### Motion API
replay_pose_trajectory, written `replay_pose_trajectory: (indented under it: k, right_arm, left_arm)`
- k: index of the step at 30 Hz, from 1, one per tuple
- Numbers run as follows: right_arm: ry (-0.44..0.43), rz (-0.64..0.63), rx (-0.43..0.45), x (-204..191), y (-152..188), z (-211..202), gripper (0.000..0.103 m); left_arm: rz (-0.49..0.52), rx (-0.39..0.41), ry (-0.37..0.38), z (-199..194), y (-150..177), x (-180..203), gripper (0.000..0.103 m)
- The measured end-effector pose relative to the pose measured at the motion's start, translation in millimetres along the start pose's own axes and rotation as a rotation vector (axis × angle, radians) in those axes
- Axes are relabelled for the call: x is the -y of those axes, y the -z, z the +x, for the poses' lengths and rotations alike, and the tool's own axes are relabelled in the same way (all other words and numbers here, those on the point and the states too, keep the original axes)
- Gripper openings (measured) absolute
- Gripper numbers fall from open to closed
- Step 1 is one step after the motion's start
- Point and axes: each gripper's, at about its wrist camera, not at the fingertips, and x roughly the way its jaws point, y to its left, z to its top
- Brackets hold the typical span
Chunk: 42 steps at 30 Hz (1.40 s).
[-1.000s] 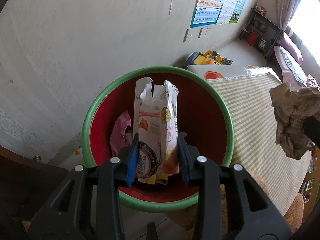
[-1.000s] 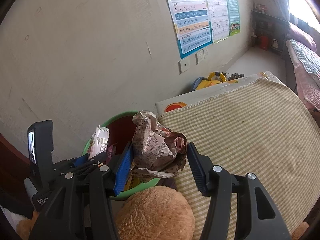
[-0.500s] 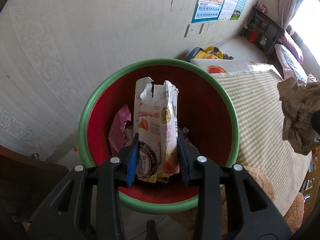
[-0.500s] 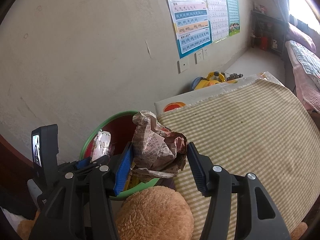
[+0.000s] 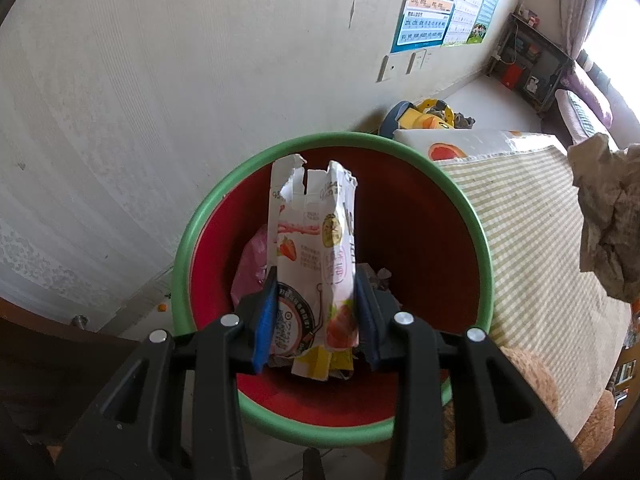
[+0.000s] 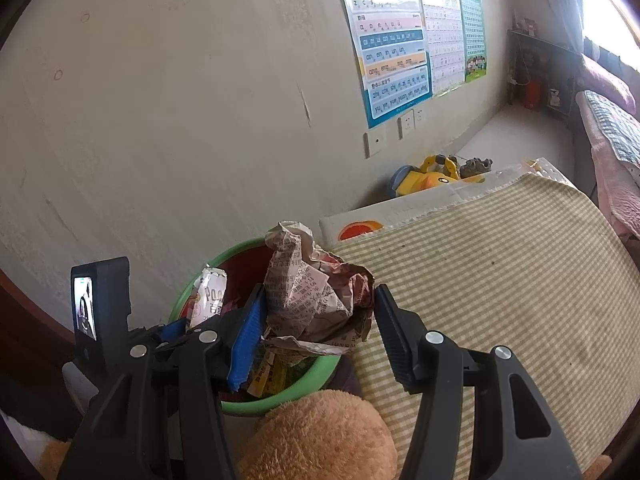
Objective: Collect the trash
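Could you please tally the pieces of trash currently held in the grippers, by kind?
Torn strawberry carton, in the left gripper: 1
Crumpled newspaper wad, in the right gripper: 1
Total: 2

One red bin (image 5: pixel 420 240), one torn carton (image 5: pixel 316 256), one crumpled paper wad (image 6: pixel 308 300), two grippers (image 5: pixel 316 316) (image 6: pixel 320 332), one plush toy (image 6: pixel 320 436)

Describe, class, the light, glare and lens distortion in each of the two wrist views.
Left wrist view: the window at the top right is blown out white; the fisheye bows the wall and darkens the corners; the torn strawberry milk carton over the green-rimmed red bin is sharp. Right wrist view: similar window glare, curved wall posters, crumpled printed paper sharp, evenly lit.
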Motion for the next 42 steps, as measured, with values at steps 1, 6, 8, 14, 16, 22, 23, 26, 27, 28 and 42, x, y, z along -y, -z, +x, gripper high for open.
replay_pose_trajectory:
  k: [1, 6, 8, 14, 16, 22, 23, 26, 27, 28, 42]
  right_arm:
    - [-0.003, 0.000, -0.001, -0.6, -0.5, 0.8, 0.053]
    - [-0.005, -0.008, -0.008, -4.0, 0.3, 3.9, 0.053]
    - [-0.005, -0.005, -0.011, -4.0, 0.8, 4.2, 0.053]
    - [-0.002, -0.002, -0.015, -3.3, -0.7, 7.9, 0.053]
    - [-0.003, -0.003, -0.014, -3.3, -0.7, 8.0, 0.053]
    - [-0.013, -0.006, -0.018, -6.4, -3.0, 15.7, 0.053]
    - [-0.018, -0.005, -0.019, -7.5, -3.8, 16.5, 0.053]
    - [-0.032, -0.007, -0.018, -13.4, -5.4, 19.2, 0.054]
    - [-0.039, -0.011, -0.019, -15.6, -5.8, 20.6, 0.055]
    - [-0.046, -0.014, -0.022, -17.7, -6.3, 22.6, 0.056]
    - [0.024, 0.054, 0.050, 19.3, -0.6, -5.7, 0.085]
  left_arm:
    - [0.003, 0.002, -0.001, 0.1, -0.6, 0.0, 0.034]
    - [0.009, 0.004, -0.004, 0.3, -1.7, -0.2, 0.034]
    - [0.009, 0.004, -0.004, 0.3, -1.7, 0.2, 0.034]
    - [0.009, 0.003, -0.005, 0.9, -1.8, 0.2, 0.035]
    - [0.009, 0.000, -0.005, 1.8, -2.0, 0.3, 0.035]
    - [-0.008, 0.016, -0.013, 0.1, -1.6, -4.9, 0.064]
    - [-0.013, 0.023, -0.022, -1.5, -2.0, -6.5, 0.069]
    - [-0.025, 0.035, -0.043, -4.7, -2.4, -11.1, 0.074]
    - [-0.030, 0.038, -0.047, -6.0, -2.5, -13.1, 0.075]
    - [-0.036, 0.042, -0.047, -7.7, -2.8, -15.0, 0.076]
    - [0.010, 0.065, 0.000, -25.7, -4.7, 17.1, 0.083]
